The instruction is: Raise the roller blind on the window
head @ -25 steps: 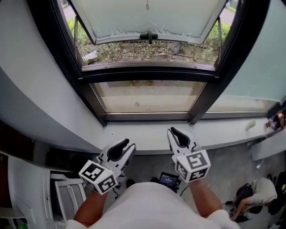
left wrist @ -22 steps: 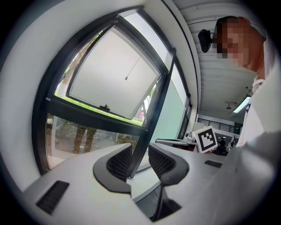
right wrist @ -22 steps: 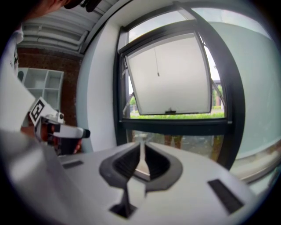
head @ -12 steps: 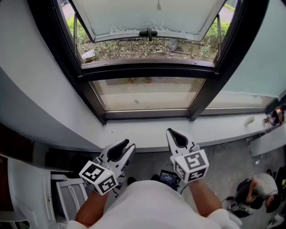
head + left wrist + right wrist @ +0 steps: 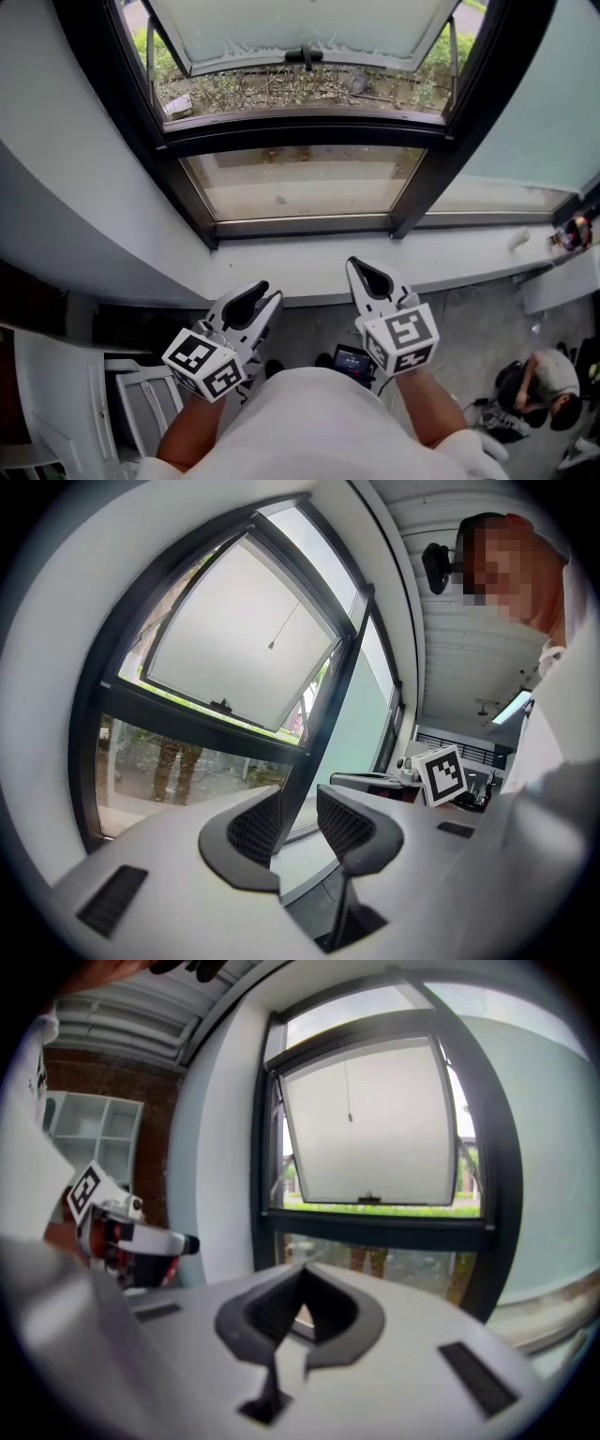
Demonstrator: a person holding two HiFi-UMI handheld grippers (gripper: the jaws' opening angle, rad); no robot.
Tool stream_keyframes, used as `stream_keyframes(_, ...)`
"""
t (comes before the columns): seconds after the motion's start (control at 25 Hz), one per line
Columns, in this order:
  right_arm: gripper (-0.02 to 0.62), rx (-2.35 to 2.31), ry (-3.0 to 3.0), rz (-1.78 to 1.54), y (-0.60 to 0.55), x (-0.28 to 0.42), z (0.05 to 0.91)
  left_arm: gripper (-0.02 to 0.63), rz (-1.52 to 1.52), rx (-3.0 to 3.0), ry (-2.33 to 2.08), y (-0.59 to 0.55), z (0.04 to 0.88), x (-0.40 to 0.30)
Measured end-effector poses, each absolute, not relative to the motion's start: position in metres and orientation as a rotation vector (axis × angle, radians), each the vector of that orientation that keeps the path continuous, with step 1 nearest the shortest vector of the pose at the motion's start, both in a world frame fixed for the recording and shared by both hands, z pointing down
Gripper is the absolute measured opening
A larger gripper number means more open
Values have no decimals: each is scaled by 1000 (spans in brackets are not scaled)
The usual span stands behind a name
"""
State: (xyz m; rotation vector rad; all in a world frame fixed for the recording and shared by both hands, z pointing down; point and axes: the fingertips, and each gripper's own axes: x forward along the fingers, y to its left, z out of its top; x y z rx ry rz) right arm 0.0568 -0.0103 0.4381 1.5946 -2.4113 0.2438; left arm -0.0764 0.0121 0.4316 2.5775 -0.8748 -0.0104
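The window's black frame (image 5: 300, 131) has its upper sash tilted outward, and a pale blind (image 5: 370, 1124) covers that sash; a thin pull cord (image 5: 350, 1091) hangs in front of it. The same blind (image 5: 244, 639) shows in the left gripper view. Both grippers hang low in front of the sill, well below the blind and the cord. My left gripper (image 5: 251, 305) is open with nothing between its fingers (image 5: 253, 827). My right gripper (image 5: 367, 277) is shut and empty, its tips (image 5: 302, 1288) meeting.
A white sill (image 5: 309, 267) runs under the fixed lower pane (image 5: 300, 183). A white chair (image 5: 141, 403) stands at lower left. A small screen device (image 5: 353, 361) lies on the floor below my hands. A person (image 5: 539, 384) sits on the floor at lower right.
The right gripper's jaws have closed from slightly apart to shut. The window has slid a little upward in the head view. Both grippers have stayed near the sill.
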Motion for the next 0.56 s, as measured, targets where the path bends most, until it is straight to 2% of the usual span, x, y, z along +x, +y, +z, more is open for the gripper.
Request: stream_keyframes(0.56,21,1592,-2386,213,-4,62,436,133,-5,2597,-835,18,429,-65)
